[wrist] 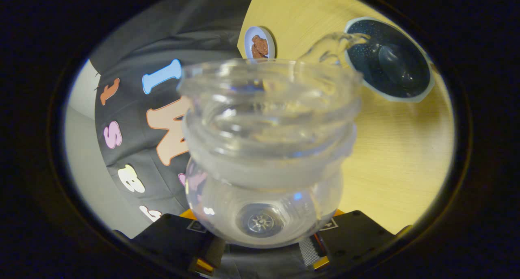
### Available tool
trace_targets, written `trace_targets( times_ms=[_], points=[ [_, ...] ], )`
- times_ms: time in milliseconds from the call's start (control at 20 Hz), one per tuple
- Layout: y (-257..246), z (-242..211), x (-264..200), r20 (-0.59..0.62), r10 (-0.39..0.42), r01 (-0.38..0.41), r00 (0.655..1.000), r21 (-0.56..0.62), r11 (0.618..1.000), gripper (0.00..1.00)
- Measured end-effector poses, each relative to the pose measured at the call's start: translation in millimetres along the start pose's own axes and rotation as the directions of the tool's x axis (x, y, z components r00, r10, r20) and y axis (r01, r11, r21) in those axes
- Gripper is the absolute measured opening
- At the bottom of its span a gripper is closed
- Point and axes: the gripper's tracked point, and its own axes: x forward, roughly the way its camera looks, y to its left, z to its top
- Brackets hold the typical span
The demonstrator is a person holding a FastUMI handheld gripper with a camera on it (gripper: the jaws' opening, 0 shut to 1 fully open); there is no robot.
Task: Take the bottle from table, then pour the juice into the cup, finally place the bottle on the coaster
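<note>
A clear plastic bottle (pixel 268 149) lies tipped over between my fingers, its open mouth pointing away from me and its base close to the camera. My gripper (pixel 266 234) is shut on the bottle's lower body. A clear stream of liquid (pixel 331 47) arcs from the bottle's mouth into a dark cup (pixel 390 63) with a pale rim, which stands on the table beyond the bottle. Left of the cup, just past the bottle's rim, lies a small round coaster (pixel 259 45) with a brown figure on it.
The pale wooden table (pixel 398 157) stretches on the cup's side of the bottle. The booth's black cloth wall (pixel 134 149) hangs on the other side, meeting the table's edge near the coaster.
</note>
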Motion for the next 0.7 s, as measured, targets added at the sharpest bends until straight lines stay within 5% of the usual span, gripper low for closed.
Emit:
trace_targets(
  times_ms=[700],
  points=[
    [3.1, -5.6, -4.6, -0.022, 0.005, -0.005, 1.0, 0.034, 0.999, 0.99]
  ],
)
